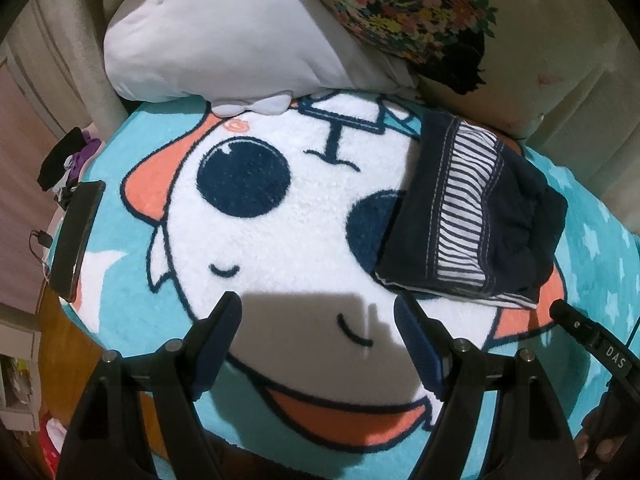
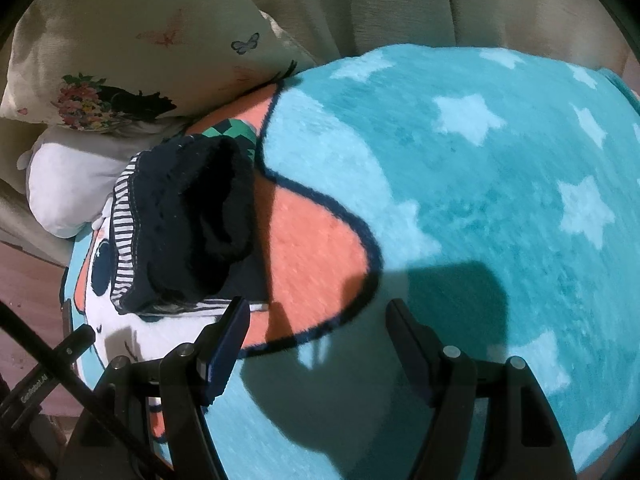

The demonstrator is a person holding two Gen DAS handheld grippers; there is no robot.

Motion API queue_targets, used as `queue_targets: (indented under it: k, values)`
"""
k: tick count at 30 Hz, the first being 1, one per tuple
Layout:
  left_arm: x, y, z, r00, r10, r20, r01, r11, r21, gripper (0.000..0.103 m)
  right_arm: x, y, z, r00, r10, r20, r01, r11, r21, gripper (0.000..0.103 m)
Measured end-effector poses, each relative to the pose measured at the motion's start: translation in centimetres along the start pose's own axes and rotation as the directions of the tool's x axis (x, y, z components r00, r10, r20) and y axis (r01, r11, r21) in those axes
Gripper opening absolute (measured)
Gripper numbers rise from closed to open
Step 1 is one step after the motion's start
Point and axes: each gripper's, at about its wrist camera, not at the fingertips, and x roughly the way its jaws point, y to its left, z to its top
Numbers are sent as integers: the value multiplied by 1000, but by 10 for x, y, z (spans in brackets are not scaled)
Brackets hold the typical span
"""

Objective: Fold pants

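The pants (image 1: 472,212) are dark navy with a white-striped lining and lie folded in a compact bundle on the cartoon blanket (image 1: 280,208), to the right of centre in the left wrist view. My left gripper (image 1: 318,312) is open and empty, low over the blanket, short and left of the bundle. In the right wrist view the bundle (image 2: 188,224) lies up and to the left. My right gripper (image 2: 316,316) is open and empty over the blanket (image 2: 480,200), its left finger (image 2: 230,332) close to the bundle's near edge.
A white plush pillow (image 1: 224,36) and a floral cushion (image 1: 404,4) lie at the blanket's far side against the beige sofa back (image 1: 560,40). A dark phone (image 1: 78,236) lies at the blanket's left edge. The right gripper's tip (image 1: 576,328) shows at lower right.
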Motion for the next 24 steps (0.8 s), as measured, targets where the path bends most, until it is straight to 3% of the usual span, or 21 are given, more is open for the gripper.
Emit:
queue_targets:
  k: [17,24]
  values:
    - [7,5,2,999,-47,-16,48,998,41,78,-9,8,-16,999,-50,18,49,998,48,76]
    - [3,17,8,996,-93,14,92,994,63,78,-11,25,-22,997,-69,26,67,996,55,76]
